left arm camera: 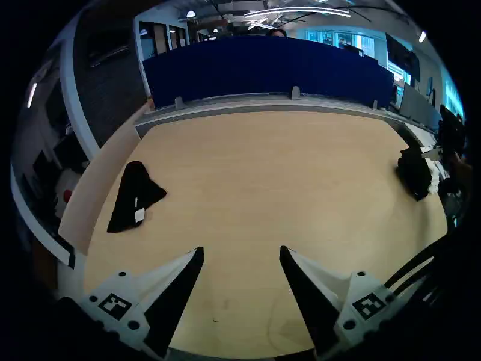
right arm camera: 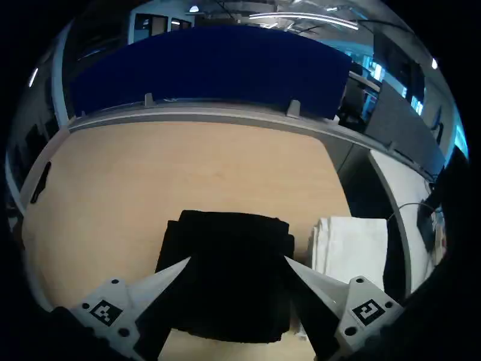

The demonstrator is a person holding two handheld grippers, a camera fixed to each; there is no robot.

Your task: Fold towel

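A crumpled black towel (left arm camera: 135, 195) with a small white tag lies on the left part of the wooden table (left arm camera: 270, 174). My left gripper (left arm camera: 240, 253) hovers open over bare wood to the towel's right, with nothing between its fingers. A folded black towel (right arm camera: 228, 271) lies near the table's right edge. My right gripper (right arm camera: 237, 260) stands open just above it, its fingers spread over the cloth. In the left gripper view the folded black towel (left arm camera: 415, 171) sits far right. In the right gripper view the crumpled towel (right arm camera: 42, 174) is a dark sliver at far left.
Folded white towels (right arm camera: 352, 246) lie right beside the folded black one, at the table's edge. A blue partition (left arm camera: 264, 69) on a grey rail closes off the far side of the table. Office desks and dark equipment stand beyond the right edge.
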